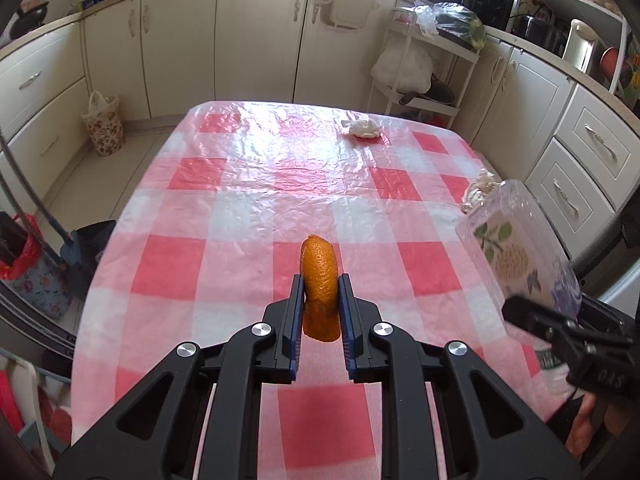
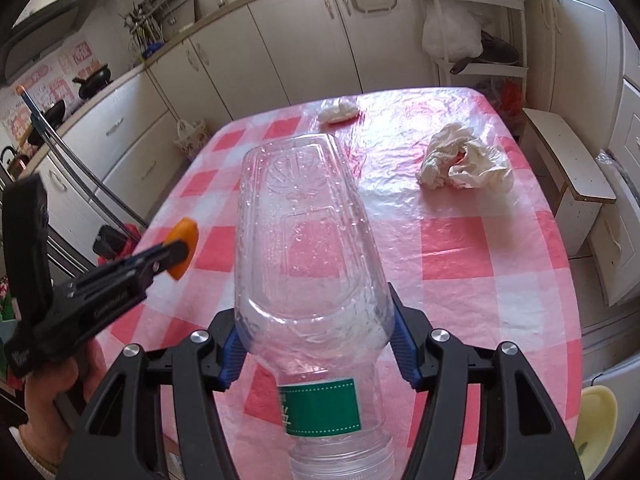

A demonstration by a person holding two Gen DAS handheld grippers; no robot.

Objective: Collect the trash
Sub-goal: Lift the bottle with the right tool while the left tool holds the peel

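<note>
My left gripper [image 1: 320, 284] is shut on a curled piece of orange peel [image 1: 319, 276], held above the red-and-white checked table [image 1: 248, 184]. The peel also shows in the right wrist view [image 2: 183, 249] at the left gripper's tip. My right gripper [image 2: 316, 340] is shut on an empty clear plastic bottle [image 2: 304, 240] with a green label, its base pointing away from me. The bottle shows at the right of the left wrist view [image 1: 516, 248]. A crumpled stained paper towel [image 2: 464, 162] lies on the table's right side. A small white wad [image 2: 338, 111] lies near the far edge.
Cream kitchen cabinets [image 1: 180, 44] ring the table. A floral bag [image 1: 103, 124] stands on the floor at far left. A white shelf rack [image 1: 424, 64] holds plastic bags at the far right. A red bag [image 1: 18, 248] hangs at the left.
</note>
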